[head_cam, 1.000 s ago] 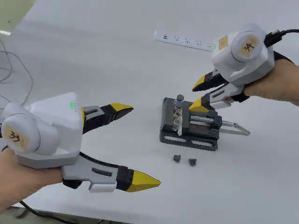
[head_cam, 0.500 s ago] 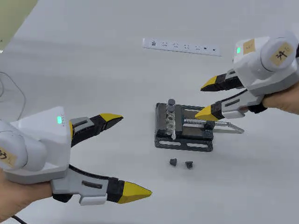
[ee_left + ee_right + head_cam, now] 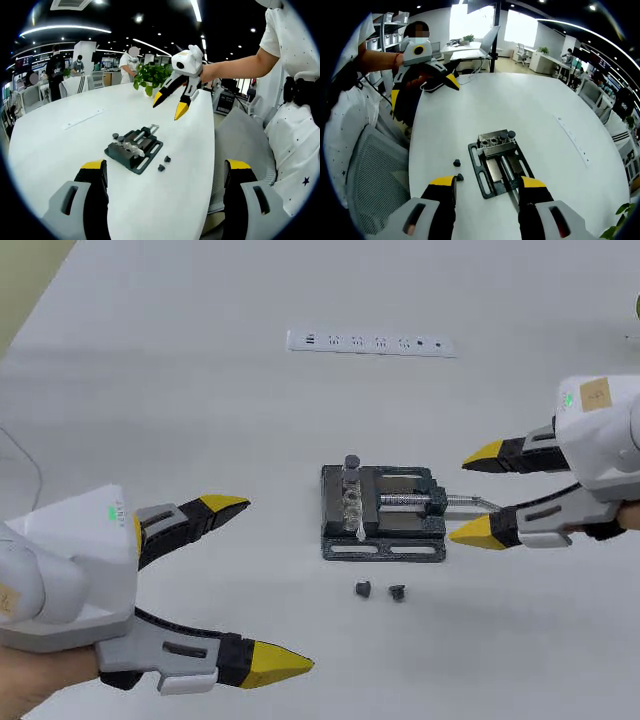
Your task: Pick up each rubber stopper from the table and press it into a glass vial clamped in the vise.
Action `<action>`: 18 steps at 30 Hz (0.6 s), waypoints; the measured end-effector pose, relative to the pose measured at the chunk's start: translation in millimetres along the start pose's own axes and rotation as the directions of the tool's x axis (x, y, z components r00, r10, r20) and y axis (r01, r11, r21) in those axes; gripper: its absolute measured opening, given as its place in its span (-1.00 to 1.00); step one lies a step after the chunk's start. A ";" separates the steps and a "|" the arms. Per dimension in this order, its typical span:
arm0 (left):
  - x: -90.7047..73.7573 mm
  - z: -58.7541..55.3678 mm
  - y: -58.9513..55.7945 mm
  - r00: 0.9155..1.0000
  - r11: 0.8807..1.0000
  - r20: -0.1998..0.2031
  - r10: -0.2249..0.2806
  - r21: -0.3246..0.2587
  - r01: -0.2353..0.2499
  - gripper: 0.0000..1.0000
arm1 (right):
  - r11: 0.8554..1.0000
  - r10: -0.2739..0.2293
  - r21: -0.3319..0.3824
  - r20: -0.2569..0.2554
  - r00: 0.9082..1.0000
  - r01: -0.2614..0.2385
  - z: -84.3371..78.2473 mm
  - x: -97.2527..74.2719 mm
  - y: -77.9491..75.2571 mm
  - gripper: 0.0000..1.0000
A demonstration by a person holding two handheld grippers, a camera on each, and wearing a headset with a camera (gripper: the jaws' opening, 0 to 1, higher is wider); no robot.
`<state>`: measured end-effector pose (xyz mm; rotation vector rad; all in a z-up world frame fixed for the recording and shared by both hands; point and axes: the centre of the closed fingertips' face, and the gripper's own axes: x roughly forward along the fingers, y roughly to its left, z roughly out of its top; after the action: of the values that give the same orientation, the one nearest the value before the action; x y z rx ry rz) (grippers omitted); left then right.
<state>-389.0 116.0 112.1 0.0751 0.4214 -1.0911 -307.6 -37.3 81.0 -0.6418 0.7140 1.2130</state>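
- My left gripper [image 3: 272, 584] is nearest, low at the left, jaws wide apart and holding nothing
- Just past its tips, two loose stoppers [image 3: 363, 589] lie on the table [image 3: 200, 390] close side by side, a little in front of the vise [image 3: 385, 550]
- I judge the next step to be a pick, and that's where it could slip: the stoppers are small and near each other, so jaws closing on one may knock the other away, or squeeze the rubber so that it pops out sideways
- The vise sits mid-table with a row of vials [image 3: 352, 502] held upright between its faces; the far end of the row shows a dark cap, and I cannot tell how many of the others are open
- Pressing is the riskier part, I think: a stopper going in tilted, or a push off the vial's axis, could chip the glass or lever it loose in the clamp; I see nothing fixing the vise down, so it might skid too
- My right gripper [image 3: 462, 498] hangs just beyond the vise's screw handle, jaws also spread and empty; a careless sweep from there could catch that handle
- Farthest off lies a strip [image 3: 370, 343], well apart from the work
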 end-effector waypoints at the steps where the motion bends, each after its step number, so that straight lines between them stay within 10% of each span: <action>1: 0.1 -0.9 -0.1 1.000 1.000 -0.005 0.000 0.000 0.000 0.93 | 1.000 0.001 0.001 0.000 1.000 -0.001 -2.5 -0.3 2.5 -0.07; 18: 6.0 -8.7 -4.2 0.999 1.000 -0.040 -0.027 0.006 0.027 0.91 | 0.998 -0.007 0.066 0.017 1.000 0.006 -26.7 -10.6 34.3 0.01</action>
<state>-392.8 111.2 102.6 0.0979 0.4560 -1.1189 -346.8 -56.3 70.5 -0.5784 0.7340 1.1831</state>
